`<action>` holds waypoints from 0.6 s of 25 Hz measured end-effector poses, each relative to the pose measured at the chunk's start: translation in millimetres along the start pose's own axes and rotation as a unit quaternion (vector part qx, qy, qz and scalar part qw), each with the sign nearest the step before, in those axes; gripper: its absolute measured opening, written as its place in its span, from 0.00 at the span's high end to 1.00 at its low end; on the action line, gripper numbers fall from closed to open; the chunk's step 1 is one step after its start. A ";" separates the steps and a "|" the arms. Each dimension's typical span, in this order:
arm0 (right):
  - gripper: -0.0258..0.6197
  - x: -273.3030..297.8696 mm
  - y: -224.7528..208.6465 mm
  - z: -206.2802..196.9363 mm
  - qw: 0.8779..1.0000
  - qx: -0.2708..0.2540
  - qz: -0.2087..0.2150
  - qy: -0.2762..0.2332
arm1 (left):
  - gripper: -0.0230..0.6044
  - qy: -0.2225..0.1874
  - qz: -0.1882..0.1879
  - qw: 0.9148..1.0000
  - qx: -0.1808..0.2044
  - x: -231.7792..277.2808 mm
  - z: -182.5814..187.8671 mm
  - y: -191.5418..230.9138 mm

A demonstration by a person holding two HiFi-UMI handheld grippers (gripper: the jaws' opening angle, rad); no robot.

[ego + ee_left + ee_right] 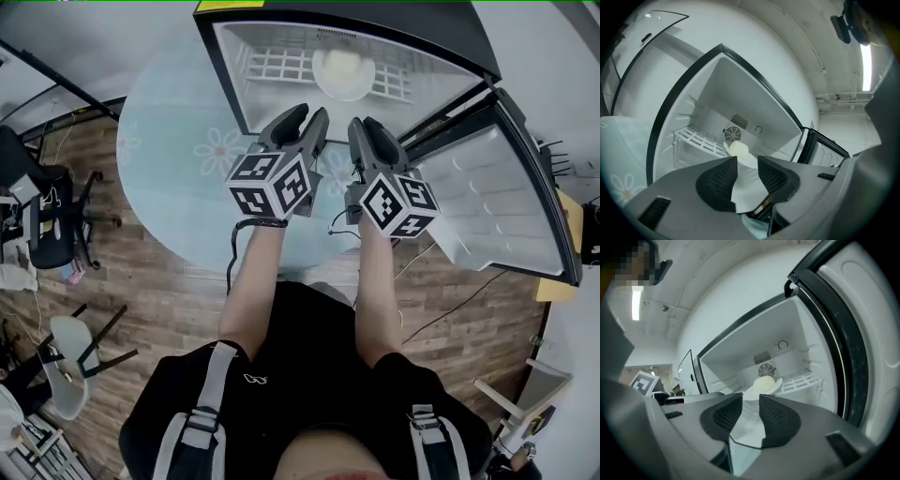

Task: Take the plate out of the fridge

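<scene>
Round glass desk [169, 159], flower print, over wood-plank floor [122, 309]; office chair [47, 220] at left. On desk: small fridge [234, 70], door [506, 197] swung wide to right, white interior. Plate [345, 77] deep inside fridge, by wire rack [272, 64], pale round lump on it. Left hand-held gripper [307, 117] and right hand-held gripper [367, 127] side by side before opening, aimed at plate. Jaws of both apart, nothing pinched, plate untouched.
</scene>
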State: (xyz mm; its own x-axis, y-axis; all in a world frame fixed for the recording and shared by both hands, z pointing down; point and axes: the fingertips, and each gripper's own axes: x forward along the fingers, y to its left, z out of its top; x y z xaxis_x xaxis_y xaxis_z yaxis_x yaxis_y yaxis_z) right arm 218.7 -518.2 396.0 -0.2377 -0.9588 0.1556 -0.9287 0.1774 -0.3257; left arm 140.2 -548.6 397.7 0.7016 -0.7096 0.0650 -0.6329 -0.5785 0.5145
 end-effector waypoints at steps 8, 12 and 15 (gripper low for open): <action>0.65 29.9 -23.2 7.3 0.997 0.074 -0.008 -0.006 | 0.75 -0.009 0.024 0.999 -0.036 30.6 13.2 13.4; 0.65 43.9 -36.2 6.0 0.995 0.099 -0.019 -0.006 | 0.73 0.005 0.027 0.997 -0.067 47.2 7.3 21.0; 0.65 53.4 -38.7 1.4 0.992 0.126 -0.014 -0.006 | 0.72 0.007 0.018 0.995 -0.096 54.3 2.0 24.5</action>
State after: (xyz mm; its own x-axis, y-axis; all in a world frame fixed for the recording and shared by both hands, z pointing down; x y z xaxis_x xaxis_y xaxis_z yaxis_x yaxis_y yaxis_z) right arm 242.3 -576.5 415.6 -0.2085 -0.9654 0.1564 -0.8334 0.0918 -0.5449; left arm 162.1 -602.1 412.2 0.6849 -0.7220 0.0977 -0.5841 -0.4639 0.6661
